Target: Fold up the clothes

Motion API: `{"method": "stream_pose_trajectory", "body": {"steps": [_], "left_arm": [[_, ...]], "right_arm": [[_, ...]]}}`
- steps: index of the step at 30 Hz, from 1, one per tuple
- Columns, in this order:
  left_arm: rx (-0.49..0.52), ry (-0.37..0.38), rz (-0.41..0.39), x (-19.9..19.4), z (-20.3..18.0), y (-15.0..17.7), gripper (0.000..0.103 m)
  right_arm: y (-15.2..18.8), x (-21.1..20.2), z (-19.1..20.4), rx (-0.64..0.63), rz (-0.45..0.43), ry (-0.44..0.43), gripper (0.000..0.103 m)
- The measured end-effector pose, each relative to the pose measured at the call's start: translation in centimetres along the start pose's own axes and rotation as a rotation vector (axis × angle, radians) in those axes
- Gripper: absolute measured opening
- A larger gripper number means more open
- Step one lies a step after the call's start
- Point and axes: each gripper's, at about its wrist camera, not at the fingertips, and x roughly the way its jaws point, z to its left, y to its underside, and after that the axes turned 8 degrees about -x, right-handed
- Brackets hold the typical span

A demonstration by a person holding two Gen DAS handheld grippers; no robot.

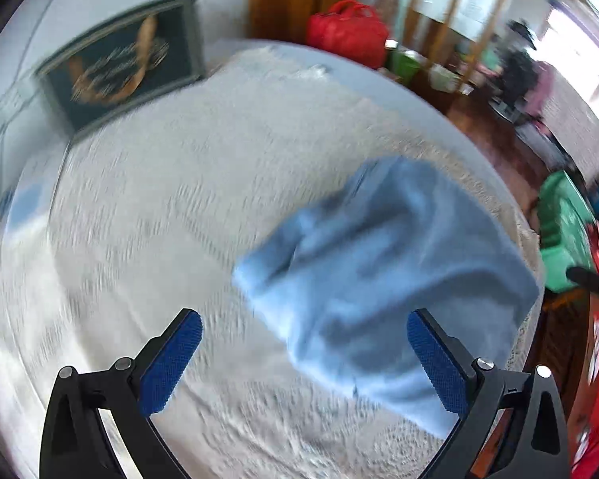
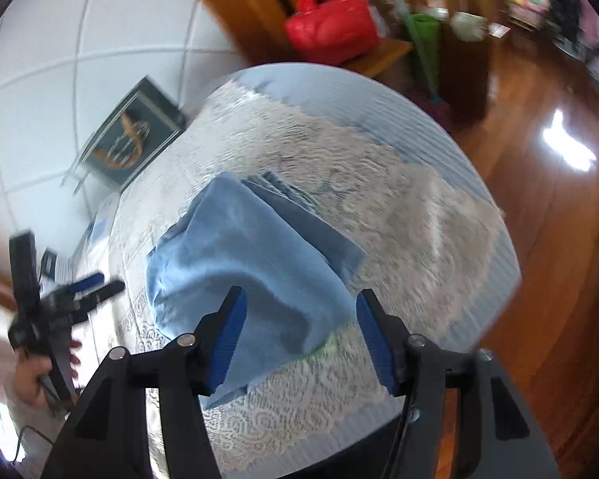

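Note:
A light blue garment (image 1: 383, 279) lies loosely folded and rumpled on a round table covered with a white lace cloth (image 1: 171, 199). My left gripper (image 1: 303, 355) is open and empty, hovering above the cloth to the left of the garment. In the right wrist view the garment (image 2: 251, 263) sits mid-table with a folded layer showing at its far side. My right gripper (image 2: 299, 339) is open and empty just above the garment's near edge. The left gripper (image 2: 88, 287) also shows there at the table's left side, held in a hand.
A framed picture (image 1: 123, 64) leans against the white tiled wall behind the table. A red bag (image 2: 331, 24) sits on a wooden shelf beyond. The wooden floor (image 2: 559, 239) lies past the table's right edge. Green bins (image 1: 563, 235) stand at the right.

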Motion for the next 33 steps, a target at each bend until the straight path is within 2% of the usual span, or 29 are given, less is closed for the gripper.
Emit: {"method": "stream_pose_trajectory", "body": {"steps": [4,7,12,15,18,20,23,25,29,33], "left_arm": [[-0.149,-0.070,-0.016,1.0,0.4,3.1,0.103],[-0.268,-0.127,-0.041,1.9,-0.9,4.2,0.103],[-0.416,-0.166,-0.048,2.6,-2.6,5.4,0.103],[-0.490,-0.171,-0.036,3.3,-2.9,5.4,0.103],[-0.516,-0.169,-0.027,4.0,-3.5,5.3,0.103],[-0.524,-0.200,0.004,5.7,-3.7,5.2,0.103],[-0.552,-0.208,0.051,8.0,-4.0,5.5,0.103],[-0.524,-0.265,0.025,8.3,-5.0,5.5,0.103],[-0.540,-0.265,-0.002,7.9,-5.3,5.6,0.103],[-0.537,-0.264,-0.036,7.5,-5.6,5.8,0.103]], "right_arm": [[-3.3,3.3,-0.1,-0.150,0.082,-0.067,0.057],[-6.0,6.0,-0.1,-0.272,0.141,-0.118,0.057],[-8.6,9.2,-0.4,-0.395,0.238,-0.203,0.057],[-9.6,10.3,0.1,-0.438,0.261,-0.240,0.057],[-10.2,11.4,0.8,-0.468,0.271,-0.267,0.060],[-10.3,12.5,1.3,-0.477,0.292,-0.281,0.062],[-9.7,14.1,1.9,-0.506,0.323,-0.274,0.068],[-9.2,14.9,2.0,-0.526,0.334,-0.265,0.069],[-8.6,15.1,2.3,-0.577,0.320,-0.256,0.070],[-8.7,14.7,1.5,-0.542,0.305,-0.244,0.072]]}}
